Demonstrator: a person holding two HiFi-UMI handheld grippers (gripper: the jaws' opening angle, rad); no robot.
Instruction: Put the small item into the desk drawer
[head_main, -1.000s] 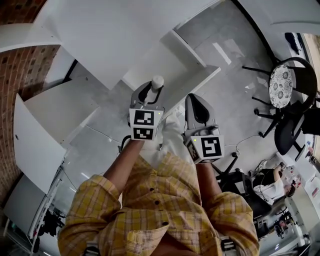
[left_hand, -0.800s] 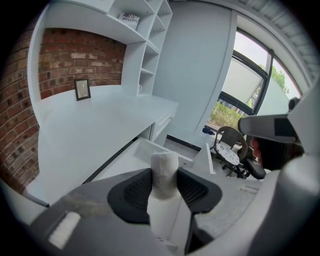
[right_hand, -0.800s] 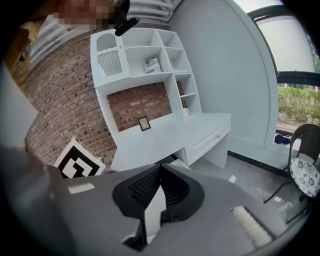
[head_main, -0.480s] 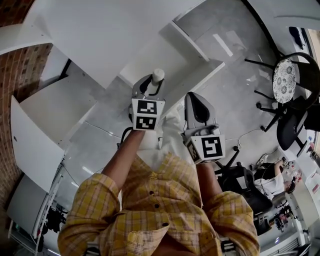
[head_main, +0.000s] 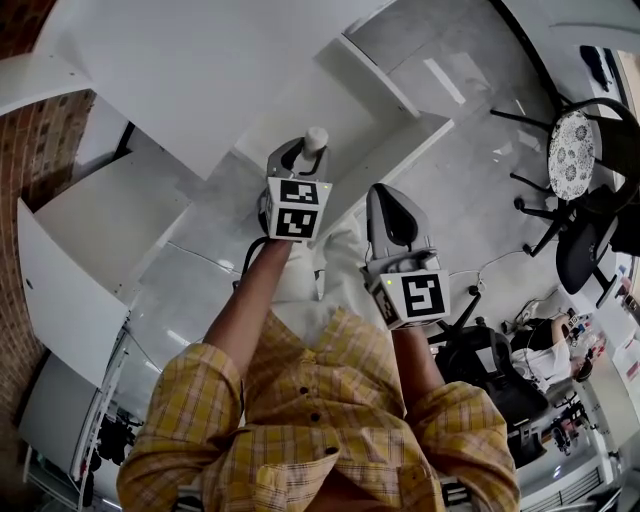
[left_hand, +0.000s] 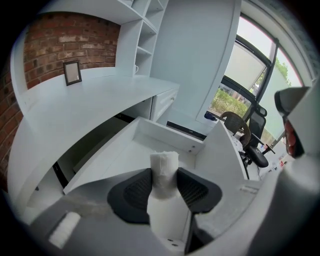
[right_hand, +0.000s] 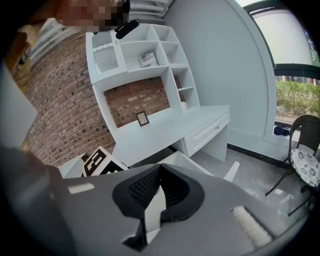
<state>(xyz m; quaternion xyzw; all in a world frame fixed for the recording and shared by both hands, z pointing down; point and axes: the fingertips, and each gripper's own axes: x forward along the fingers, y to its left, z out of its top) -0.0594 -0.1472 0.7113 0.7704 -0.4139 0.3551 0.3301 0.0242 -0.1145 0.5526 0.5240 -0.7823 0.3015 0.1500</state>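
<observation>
Between the left gripper's (left_hand: 164, 186) fingers (left_hand: 134, 194) the small white item (left_hand: 164, 167) stood clamped. This gripper had sunk toward the open drawer (left_hand: 120, 155) at the bench's (left_hand: 75, 105) front edge, so release appeared near. Right gripper (right_hand: 159, 195) fingers were closed and empty.

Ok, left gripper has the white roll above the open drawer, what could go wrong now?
The white roll pokes past the pads of the left gripper, so it could clip the side wall of the drawer on the way down. Released from this height, it might bounce or roll out.
</observation>
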